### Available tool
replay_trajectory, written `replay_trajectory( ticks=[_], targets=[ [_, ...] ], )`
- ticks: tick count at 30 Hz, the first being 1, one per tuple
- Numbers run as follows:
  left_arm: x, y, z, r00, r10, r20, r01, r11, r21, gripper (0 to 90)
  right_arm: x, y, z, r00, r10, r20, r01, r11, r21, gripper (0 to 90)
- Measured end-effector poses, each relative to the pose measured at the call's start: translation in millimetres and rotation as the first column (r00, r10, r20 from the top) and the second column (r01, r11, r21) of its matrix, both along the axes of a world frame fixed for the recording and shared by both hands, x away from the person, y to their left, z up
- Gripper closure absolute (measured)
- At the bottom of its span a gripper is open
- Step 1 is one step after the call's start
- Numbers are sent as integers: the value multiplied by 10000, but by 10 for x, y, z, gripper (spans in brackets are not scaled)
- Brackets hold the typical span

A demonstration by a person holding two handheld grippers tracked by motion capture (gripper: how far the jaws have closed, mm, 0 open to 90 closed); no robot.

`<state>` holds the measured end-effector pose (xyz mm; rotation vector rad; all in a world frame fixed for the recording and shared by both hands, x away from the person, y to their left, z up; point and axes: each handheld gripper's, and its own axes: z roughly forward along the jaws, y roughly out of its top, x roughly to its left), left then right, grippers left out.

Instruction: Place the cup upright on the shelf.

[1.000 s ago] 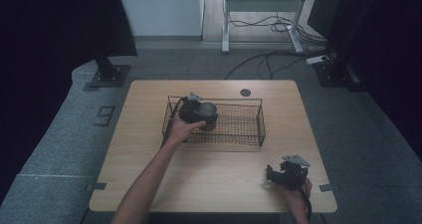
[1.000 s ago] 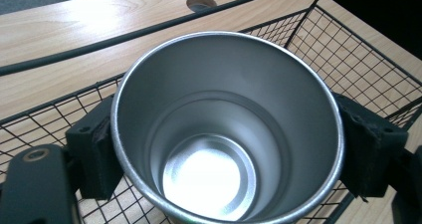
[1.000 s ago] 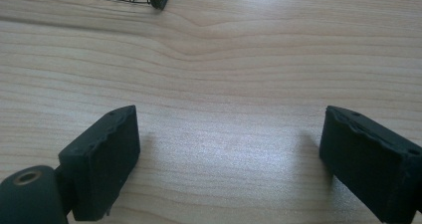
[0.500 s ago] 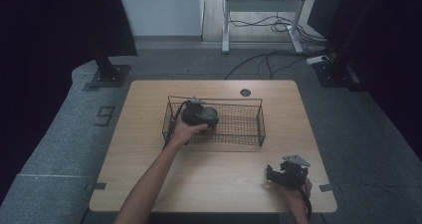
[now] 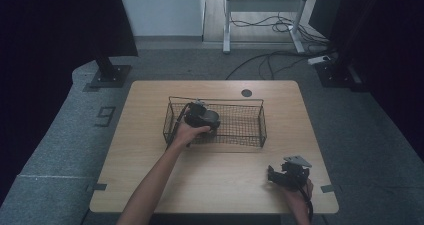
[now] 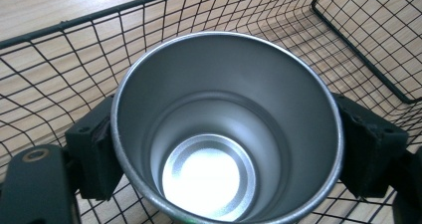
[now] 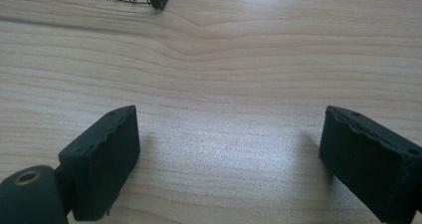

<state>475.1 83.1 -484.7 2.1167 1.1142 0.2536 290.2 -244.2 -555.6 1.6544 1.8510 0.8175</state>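
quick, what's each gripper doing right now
Left gripper: shut on the metal cup, inside the wire basket.
Right gripper: open, holding nothing, over the wooden table.

floor: grey carpet [image 5: 65, 135] | cables [image 5: 280, 60] behind table | stand base [image 5: 107, 77] at far left

Setting: a lab or studio-like recording space; a single light wooden table [image 5: 150, 185] stands on grey carpet [image 5: 60, 150], with a cable grommet [image 5: 246, 92] set near its far edge; black curtains [image 5: 50, 30] hang at left and right; a black stand base [image 5: 107, 76] rests on the floor at left; loose cables [image 5: 275, 60] and a power strip [image 5: 320, 60] lie beyond the table, beneath a white metal frame [image 5: 262, 5]; a "9" marker [image 5: 105, 116] sits on the carpet.
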Motion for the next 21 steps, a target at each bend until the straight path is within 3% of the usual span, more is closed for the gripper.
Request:
replay_trajectory(
  ticks=[9,21],
  targets=[
    [12,0,2,9998,104,-195,-100,9997,212,139,0,0,0,10000,0,1,0,10000,1,88],
    [-7,-5,37,9998,205,-80,-203,9995,235,121,0,0,0,10000,-1,1,1,10000,0,88]
  ],
)
